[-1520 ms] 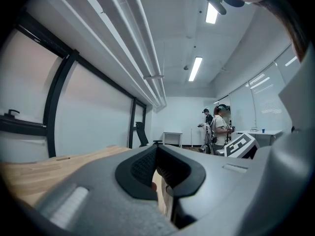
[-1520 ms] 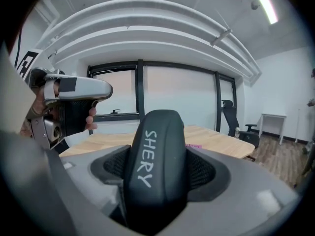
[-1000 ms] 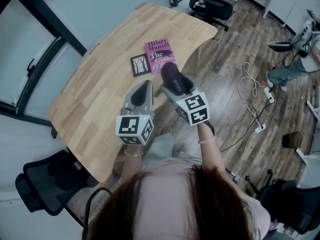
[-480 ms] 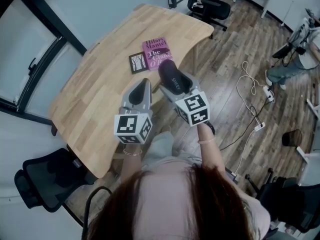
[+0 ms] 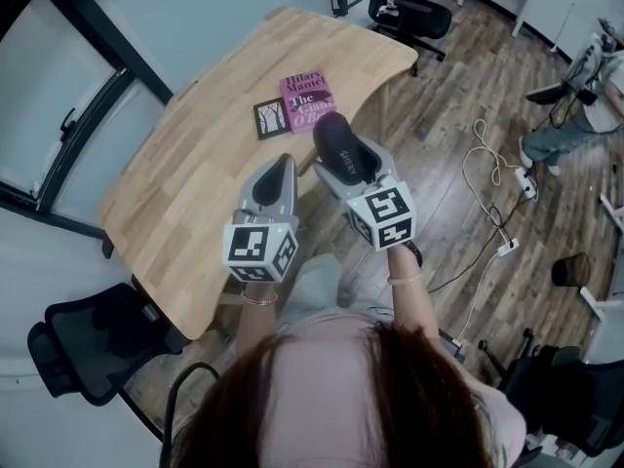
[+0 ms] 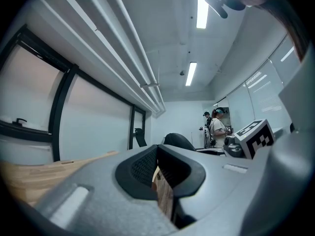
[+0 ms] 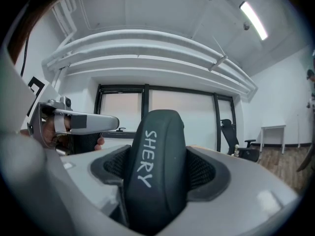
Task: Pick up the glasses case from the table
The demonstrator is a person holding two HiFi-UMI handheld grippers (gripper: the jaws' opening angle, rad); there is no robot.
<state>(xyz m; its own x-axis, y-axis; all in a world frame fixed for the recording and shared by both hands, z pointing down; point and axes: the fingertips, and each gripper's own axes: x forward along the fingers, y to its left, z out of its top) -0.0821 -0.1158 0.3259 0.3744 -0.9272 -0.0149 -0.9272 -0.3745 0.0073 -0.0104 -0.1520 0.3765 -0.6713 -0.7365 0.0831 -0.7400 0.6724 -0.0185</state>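
dark oval hard-shell glasses case (image 7: 155,171): clamped in right gripper (image 5: 341,159) for lifting, above light wooden table (image 5: 195,183); left gripper (image 5: 281,169) alongside, closed, empty.

we look down on a pale wooden table (image 5: 195,178) with a curved edge, standing on a grey-brown plank floor (image 5: 458,105). black office chairs sit at its near left (image 5: 88,349) and far end (image 5: 419,13). black-framed windows (image 5: 49,96) line the left wall; long ceiling lights (image 6: 191,73) glow overhead.
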